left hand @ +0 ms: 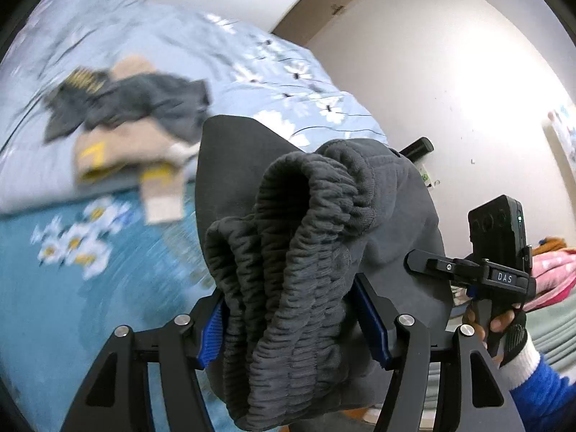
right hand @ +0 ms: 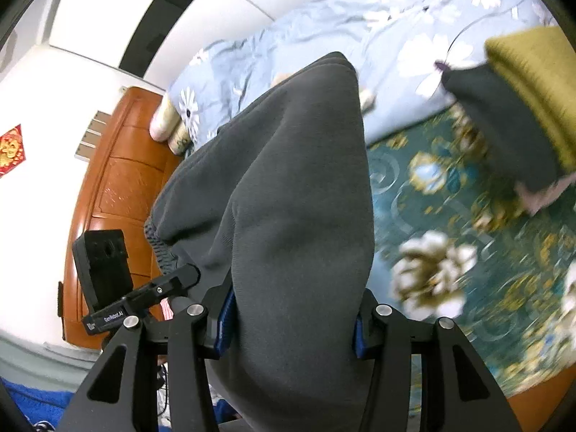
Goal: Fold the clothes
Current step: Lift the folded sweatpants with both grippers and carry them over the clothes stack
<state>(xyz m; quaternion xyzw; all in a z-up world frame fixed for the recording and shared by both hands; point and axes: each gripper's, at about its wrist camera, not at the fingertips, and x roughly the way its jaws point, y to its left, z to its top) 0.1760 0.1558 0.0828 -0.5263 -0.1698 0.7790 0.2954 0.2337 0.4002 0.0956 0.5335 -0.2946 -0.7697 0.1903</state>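
Item one, nearest my left lens: bunched elastic waistband (left hand: pixel 288 270) of a dark grey pair of sweatpants (right hand: pixel 288 198), gathered thick between the blue pads (left hand: pixel 212 327) of my left gripper (left hand: pixel 293 327), which is clamped on it. The garment is held up off the bed; none of it that I can see lies flat.

Item two: plain grey cloth of the same sweatpants, pinched in my right gripper (right hand: pixel 289 327), jaws closed on it. Its ribbed waistband edge shows at the left of the right wrist view, beside the other gripper's camera housing (right hand: pixel 102 262).

Item three: bed (left hand: pixel 252 72) with pale blue flowered cover, and a teal flowered sheet (left hand: pixel 72 288) in front of it.

Item four: loose heap of other clothes (left hand: pixel 126 108), grey over tan, on the bed and well apart from my grip. Blurred; I cannot tell the pieces.

Item five: stacked garments, dark grey under mustard (right hand: pixel 522 108), at the bed edge in the right wrist view.

Item six: orange wooden headboard (right hand: pixel 108 198), white wall (left hand: pixel 432 72).

Handling note, my judgement: the step in hand looks like carrying the sweatpants to the open sheet to lay them out. To do it well I should draw the two grippers apart along the waistband until it is taut, lower the legs first so that they trail straight, and keep clear of the heap. The left grip is bulky; a slip there could drop one side and twist the cloth.
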